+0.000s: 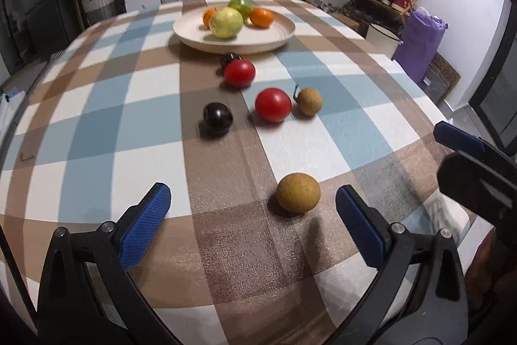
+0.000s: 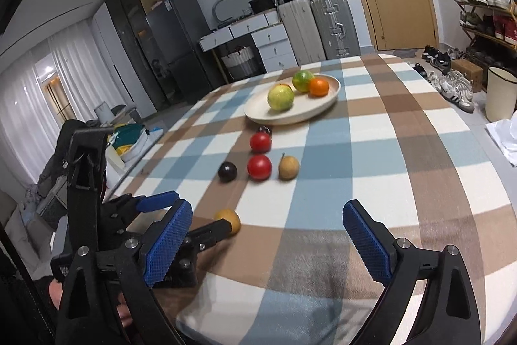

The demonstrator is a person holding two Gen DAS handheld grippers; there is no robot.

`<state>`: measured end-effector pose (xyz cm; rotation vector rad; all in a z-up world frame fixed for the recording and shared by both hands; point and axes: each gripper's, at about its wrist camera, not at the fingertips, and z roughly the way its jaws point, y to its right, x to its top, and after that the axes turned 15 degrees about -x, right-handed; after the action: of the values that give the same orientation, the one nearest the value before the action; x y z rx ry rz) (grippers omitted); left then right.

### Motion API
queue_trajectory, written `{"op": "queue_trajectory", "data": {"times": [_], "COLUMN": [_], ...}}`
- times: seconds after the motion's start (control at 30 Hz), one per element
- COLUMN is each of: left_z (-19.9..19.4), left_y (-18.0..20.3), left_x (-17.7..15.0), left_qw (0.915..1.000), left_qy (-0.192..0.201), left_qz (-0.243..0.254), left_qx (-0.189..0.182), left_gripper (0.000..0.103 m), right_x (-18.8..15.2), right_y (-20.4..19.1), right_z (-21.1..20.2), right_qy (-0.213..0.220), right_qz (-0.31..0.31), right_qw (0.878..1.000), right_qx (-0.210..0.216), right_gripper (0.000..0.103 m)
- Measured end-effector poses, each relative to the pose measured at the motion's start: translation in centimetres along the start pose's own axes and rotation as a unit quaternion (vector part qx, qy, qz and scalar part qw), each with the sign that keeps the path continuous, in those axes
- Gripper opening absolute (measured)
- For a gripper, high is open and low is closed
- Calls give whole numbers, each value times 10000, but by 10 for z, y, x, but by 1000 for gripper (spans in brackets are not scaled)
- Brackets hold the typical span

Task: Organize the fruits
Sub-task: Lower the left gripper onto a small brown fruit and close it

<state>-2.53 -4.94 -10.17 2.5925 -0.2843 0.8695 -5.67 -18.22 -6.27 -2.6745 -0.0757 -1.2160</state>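
**Left grab: nearest brown fruit**

Left gripper [image 1: 252,222] is spread wide and empty; the brown fruit [image 1: 298,192] sits just ahead at 1 o'clock, close to the right pad. Shift right to center it, descend, close gently since it will likely roll. Right gripper [image 2: 268,235] is also spread, empty. Plate [image 1: 274,41] is at 12 o'clock, well apart.

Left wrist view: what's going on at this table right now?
A person holds a two-finger gripper in each hand over a checked tablecloth, sorting fruit. The left gripper is open, with a tan round fruit lying between its fingers, not gripped. The right gripper is open and empty. A cream plate already holds a yellow-green fruit, a green one and two oranges. Two red fruits, two dark ones and another tan one lie loose on the cloth.
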Motion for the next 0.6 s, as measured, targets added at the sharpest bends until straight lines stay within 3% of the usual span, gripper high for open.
{"op": "queue_trajectory", "data": {"times": [0.2, 0.37, 0.4, 0.43, 0.6], "left_z": [5, 6, 5, 6, -2], "left_y": [-5, -7, -8, -10, -13], "left_x": [3, 1, 1, 0, -4], "left_qw": [9995, 9977, 9958, 9946, 9932], "left_qy": [-26, -28, -31, -65, 56], "left_qz": [-41, -63, -113, -163, -121], "left_qx": [-326, -681, -904, -1018, -1155], "left_gripper": [98, 53, 32, 26, 26], "right_x": [-1, 0, 1, 1, 6], "right_y": [8, 11, 11, 11, 7], "right_z": [4, 12, 13, 14, 21], "right_qy": [-106, -202, -222, -248, -319], "right_qz": [75, 153, 181, 177, 126], "right_qw": [9998, 9995, 9995, 9995, 9993], "right_qx": [-133, -168, -128, -121, -173], "right_gripper": [96, 96, 96, 96, 96]}}
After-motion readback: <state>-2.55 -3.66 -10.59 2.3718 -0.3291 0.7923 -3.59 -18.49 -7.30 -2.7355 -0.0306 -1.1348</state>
